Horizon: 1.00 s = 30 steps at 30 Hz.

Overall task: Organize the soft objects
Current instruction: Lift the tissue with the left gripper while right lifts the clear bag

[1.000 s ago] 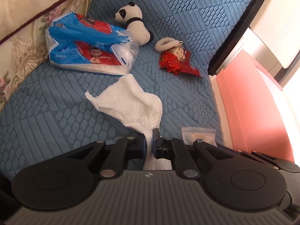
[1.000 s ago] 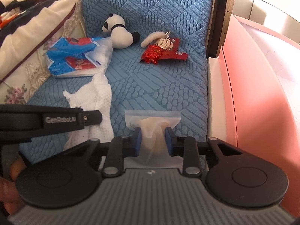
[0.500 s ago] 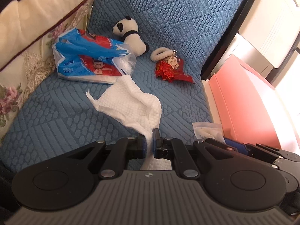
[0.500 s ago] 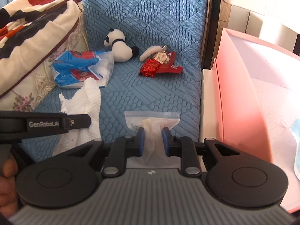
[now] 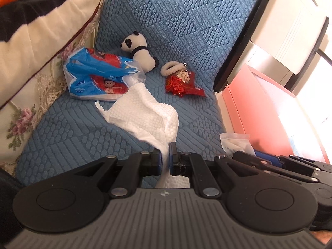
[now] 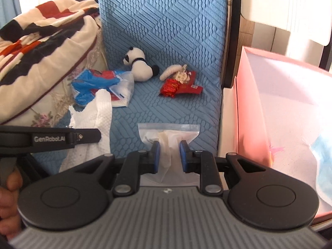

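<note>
My left gripper [image 5: 165, 158] clenches the white cloth [image 5: 149, 116], right gripper [image 6: 169, 155] pinches the clear pouch [image 6: 168, 132]; I'd carry both well over the pink box [image 6: 249, 108] wall before letting go.

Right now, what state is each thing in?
left gripper: shut on white cloth
right gripper: shut on clear pouch
tissue pack: torn open, lying flat
panda plush: lying on sofa
red snack packet: crumpled
pink box: open
</note>
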Tool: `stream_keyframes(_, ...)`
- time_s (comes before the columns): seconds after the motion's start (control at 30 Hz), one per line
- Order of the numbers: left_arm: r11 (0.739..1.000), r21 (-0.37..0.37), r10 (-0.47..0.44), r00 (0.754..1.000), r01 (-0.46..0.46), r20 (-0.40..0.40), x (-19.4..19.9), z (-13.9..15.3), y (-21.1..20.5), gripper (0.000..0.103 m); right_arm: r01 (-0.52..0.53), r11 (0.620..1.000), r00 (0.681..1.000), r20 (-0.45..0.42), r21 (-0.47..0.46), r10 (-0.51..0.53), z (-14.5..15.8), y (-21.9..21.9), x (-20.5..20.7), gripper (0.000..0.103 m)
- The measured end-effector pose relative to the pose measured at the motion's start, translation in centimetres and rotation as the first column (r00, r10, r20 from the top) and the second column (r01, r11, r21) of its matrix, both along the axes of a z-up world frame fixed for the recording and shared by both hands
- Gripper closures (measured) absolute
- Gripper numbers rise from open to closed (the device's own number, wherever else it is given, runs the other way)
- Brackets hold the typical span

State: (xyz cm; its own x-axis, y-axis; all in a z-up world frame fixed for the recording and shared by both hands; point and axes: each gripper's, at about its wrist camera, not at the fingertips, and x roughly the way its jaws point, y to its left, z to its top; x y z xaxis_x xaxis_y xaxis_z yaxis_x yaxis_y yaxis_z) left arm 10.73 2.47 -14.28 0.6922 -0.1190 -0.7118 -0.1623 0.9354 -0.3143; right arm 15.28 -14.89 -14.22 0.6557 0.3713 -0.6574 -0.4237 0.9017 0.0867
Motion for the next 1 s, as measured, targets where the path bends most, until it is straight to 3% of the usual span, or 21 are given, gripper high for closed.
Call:
stream_keyframes(0.1, 1.0, 0.013, -0.003, 1.0, 0.003, -0.003, -0.7, 0.7, -0.2, 0.095, 0.001, 0.998, 1.0, -0.031, 0.055, 0.001, 0.5, -0.6, -0.6, 0.079)
stream_keyframes(0.5, 1.0, -0.001, 0.022, 1.0, -0.022, -0.001, -1.0, 2.8, -0.6, 0.095, -0.034, 0.996, 0.999, -0.004, 0.084, 0.034, 2.4, -1.8, -1.0, 0.079)
stream_keyframes(0.77, 1.0, -0.003, -0.007, 1.0, 0.007, -0.008, 1.4, 3.7, -1.5, 0.095, -0.072, 0.994, 0.997, 0.047, 0.082, 0.069, 4.5, -2.1, 0.5, 0.079)
stream_keyframes(1.0, 0.999, 0.006, -0.042, 0.999, 0.042, 0.017, 3.5, 7.0, -2.9, 0.095, -0.063, 0.992, 0.996, 0.076, 0.106, 0.055, 7.0, -2.9, 1.9, 0.079)
